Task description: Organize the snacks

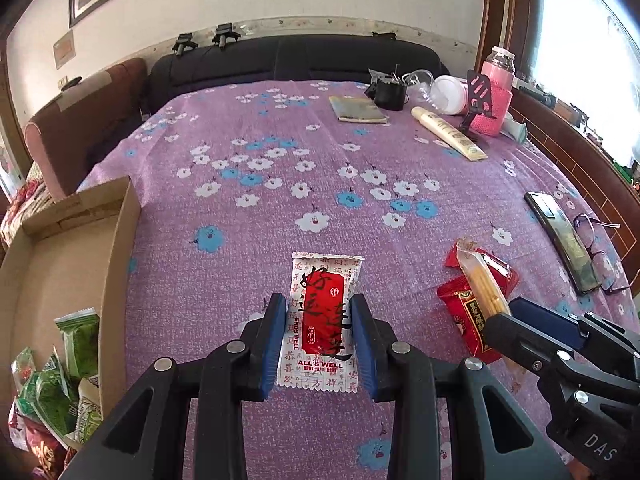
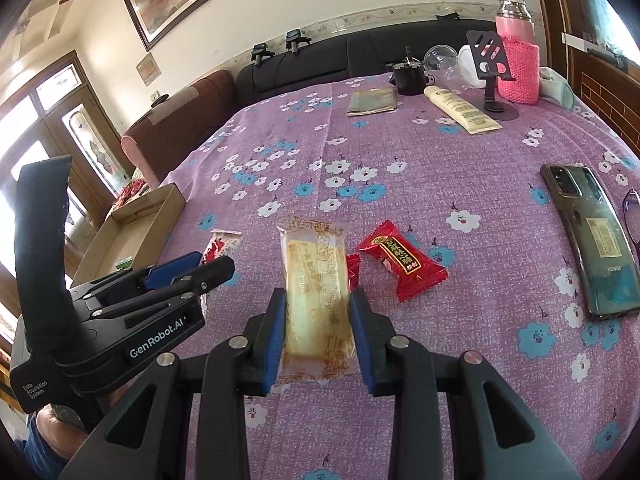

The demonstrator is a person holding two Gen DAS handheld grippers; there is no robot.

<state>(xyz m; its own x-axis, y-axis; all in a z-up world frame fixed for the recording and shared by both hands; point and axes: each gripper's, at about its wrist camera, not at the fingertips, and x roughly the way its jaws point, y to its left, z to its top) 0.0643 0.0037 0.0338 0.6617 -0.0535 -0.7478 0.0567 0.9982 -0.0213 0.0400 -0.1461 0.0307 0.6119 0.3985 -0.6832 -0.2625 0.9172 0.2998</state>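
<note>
Both claws are narrowed onto snack packets above the worktop, which is covered by a purple cloth [image 1: 280,152] with white and blue flowers.

Left wrist view: the left claw [image 1: 319,322], at lower centre of the frame, pinches a white packet with a red panel [image 1: 324,312] between its blue pads [image 1: 276,344]; the packet stands out ahead of the fingers, its far end toward the middle of the frame. At the lower right the right claw [image 1: 510,314] comes in holding a clear-wrapped pale biscuit bar [image 1: 480,280], which lies over a red wrapped candy [image 1: 464,312] resting on the cloth. Along the left edge stands a shallow cardboard box [image 1: 116,248], with green snack packets [image 1: 76,340] in its near end at the lower left.

Right wrist view: the right claw [image 2: 319,316] grips the biscuit bar [image 2: 316,280] by its long sides at lower centre. Just right of the bar a red candy [image 2: 400,258] lies on the cloth, and a sliver of a second red wrapper [image 2: 353,268] shows touching the bar's right edge. The left claw [image 2: 208,264] reaches in from the lower left with the white and red packet [image 2: 222,244] at its tips; the cardboard box [image 2: 132,232] lies beyond it at the left.

At the right edge lies a phone [image 2: 592,240] beside glasses [image 1: 592,236]. Across the upper right stand a pink-sleeved bottle [image 2: 516,60], a cream tube [image 2: 460,110], a black phone stand [image 2: 490,64], a dark cup [image 2: 408,78] and a flat greenish booklet [image 2: 372,102].
</note>
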